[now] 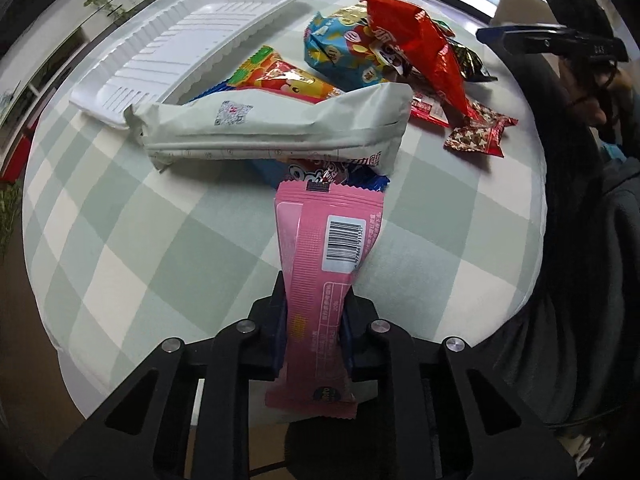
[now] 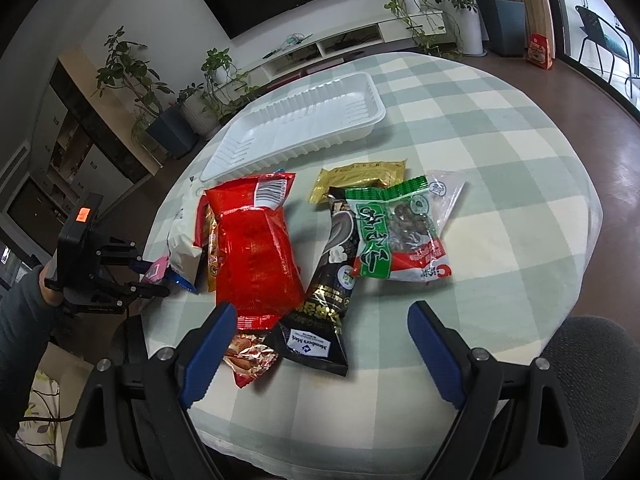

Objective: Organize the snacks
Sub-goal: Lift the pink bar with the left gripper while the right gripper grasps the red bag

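Observation:
My left gripper [image 1: 314,320] is shut on a pink snack packet [image 1: 316,232], pinching its lower half; the barcode end points toward the pile. The right wrist view shows that gripper [image 2: 154,278] at the table's left edge with the pink packet [image 2: 157,269]. My right gripper [image 2: 320,312] stands open above the near end of a black packet [image 2: 332,280], holding nothing. An empty white tray [image 1: 168,40] [image 2: 304,128] lies behind the snacks. The pile includes a long white packet [image 1: 272,124], a red bag [image 2: 252,240], a green packet [image 2: 384,228] and a gold one [image 2: 360,176].
The round table [image 1: 140,220] has a green-and-white check cloth. A small red wrapper [image 2: 248,356] lies by my right gripper's left finger. A grey chair [image 2: 592,360] stands at the near right edge. A person's sleeve [image 2: 16,320] is at the left. Potted plants line the far wall.

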`<action>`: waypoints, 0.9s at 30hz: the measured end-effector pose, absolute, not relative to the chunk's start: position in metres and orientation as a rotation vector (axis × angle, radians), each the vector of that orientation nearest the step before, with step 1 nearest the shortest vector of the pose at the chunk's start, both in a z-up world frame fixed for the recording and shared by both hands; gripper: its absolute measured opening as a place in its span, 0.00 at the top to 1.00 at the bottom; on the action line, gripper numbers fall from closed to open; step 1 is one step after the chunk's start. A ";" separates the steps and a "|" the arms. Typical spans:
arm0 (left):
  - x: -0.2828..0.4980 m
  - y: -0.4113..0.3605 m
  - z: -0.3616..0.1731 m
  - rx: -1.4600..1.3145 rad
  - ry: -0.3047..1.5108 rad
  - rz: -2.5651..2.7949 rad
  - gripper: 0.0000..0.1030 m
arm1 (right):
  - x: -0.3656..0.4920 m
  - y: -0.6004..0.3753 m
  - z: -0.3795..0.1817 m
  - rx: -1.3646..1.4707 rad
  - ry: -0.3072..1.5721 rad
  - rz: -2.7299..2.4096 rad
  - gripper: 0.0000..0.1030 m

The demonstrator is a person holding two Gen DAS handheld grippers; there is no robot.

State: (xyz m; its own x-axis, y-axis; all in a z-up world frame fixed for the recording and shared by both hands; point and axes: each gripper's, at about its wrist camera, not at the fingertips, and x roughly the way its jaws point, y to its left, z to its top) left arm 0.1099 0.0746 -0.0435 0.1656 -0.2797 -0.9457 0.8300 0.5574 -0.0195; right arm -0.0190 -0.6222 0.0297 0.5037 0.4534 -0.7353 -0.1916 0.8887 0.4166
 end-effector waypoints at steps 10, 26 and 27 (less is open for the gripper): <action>0.091 0.088 -0.030 0.250 1.142 -0.794 0.82 | -0.020 -0.591 0.048 0.189 0.907 0.451 0.15; 0.027 0.082 -0.019 -0.288 0.998 -0.699 0.82 | 0.009 -0.561 0.051 0.155 0.918 0.508 0.28; 0.026 0.081 -0.019 -0.298 0.995 -0.690 0.82 | 0.012 -0.556 0.050 0.148 0.923 0.510 0.28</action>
